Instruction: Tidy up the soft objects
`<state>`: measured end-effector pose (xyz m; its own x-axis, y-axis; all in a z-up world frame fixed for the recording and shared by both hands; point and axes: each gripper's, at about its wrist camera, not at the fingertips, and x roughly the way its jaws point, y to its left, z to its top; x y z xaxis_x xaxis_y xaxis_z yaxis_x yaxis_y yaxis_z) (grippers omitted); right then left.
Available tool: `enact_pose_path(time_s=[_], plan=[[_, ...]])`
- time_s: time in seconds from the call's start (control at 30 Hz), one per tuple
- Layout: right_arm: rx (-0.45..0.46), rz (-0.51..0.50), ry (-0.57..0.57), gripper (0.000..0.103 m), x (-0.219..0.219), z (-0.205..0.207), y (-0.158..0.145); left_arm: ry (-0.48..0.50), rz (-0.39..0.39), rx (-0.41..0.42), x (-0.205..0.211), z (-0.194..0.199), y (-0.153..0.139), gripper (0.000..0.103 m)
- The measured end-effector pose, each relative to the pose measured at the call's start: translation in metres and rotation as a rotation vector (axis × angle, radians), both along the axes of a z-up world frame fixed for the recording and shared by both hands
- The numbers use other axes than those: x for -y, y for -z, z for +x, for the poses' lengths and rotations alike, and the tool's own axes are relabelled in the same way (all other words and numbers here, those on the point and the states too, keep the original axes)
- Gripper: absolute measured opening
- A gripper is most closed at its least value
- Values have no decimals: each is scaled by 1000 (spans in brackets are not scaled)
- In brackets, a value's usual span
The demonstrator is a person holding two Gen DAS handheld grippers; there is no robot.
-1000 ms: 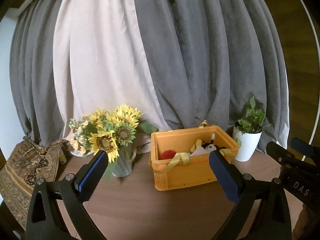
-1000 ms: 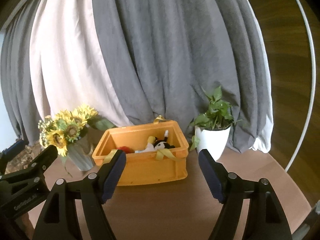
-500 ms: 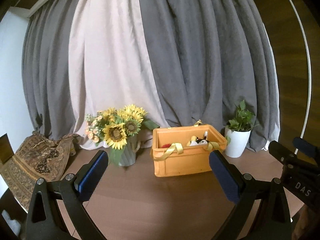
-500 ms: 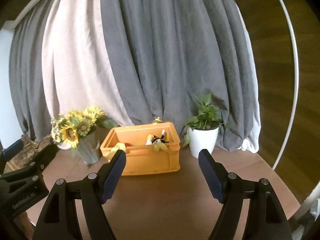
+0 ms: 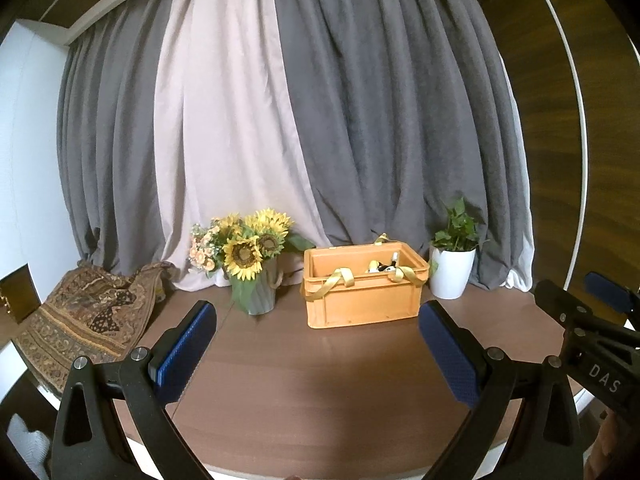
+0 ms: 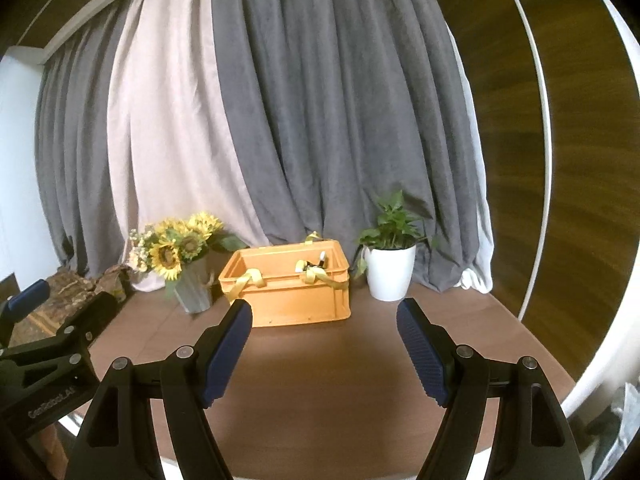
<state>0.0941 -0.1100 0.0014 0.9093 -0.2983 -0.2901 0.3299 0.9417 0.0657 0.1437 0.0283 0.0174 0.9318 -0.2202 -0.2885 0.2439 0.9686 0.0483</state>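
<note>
Toys (image 5: 384, 267), perhaps plush, lie in orange crate (image 5: 362, 304) with yellow ribbons (image 5: 340, 278).

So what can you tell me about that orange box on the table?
The orange box is an open, rectangular crate that looks like hard plastic, with a thick rim. It stands upright on the brown table between the sunflower vase and the white plant pot. Yellow ribbons drape over its front rim; soft toys peek out inside.

Matt plastic crate (image 5: 362, 304), wood-grain table (image 5: 304, 380)
</note>
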Motion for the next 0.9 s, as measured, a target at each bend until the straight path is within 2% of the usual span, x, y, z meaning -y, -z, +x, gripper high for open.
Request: enact_pose_path(time_s=[0.43, 0.9], plan=[[25, -8, -14, 76, -19, -45, -3, -19, -5, 22, -18, -41, -2, 103], [36, -9, -20, 76, -24, -56, -6, -28, 2, 33, -24, -57, -5, 103]])
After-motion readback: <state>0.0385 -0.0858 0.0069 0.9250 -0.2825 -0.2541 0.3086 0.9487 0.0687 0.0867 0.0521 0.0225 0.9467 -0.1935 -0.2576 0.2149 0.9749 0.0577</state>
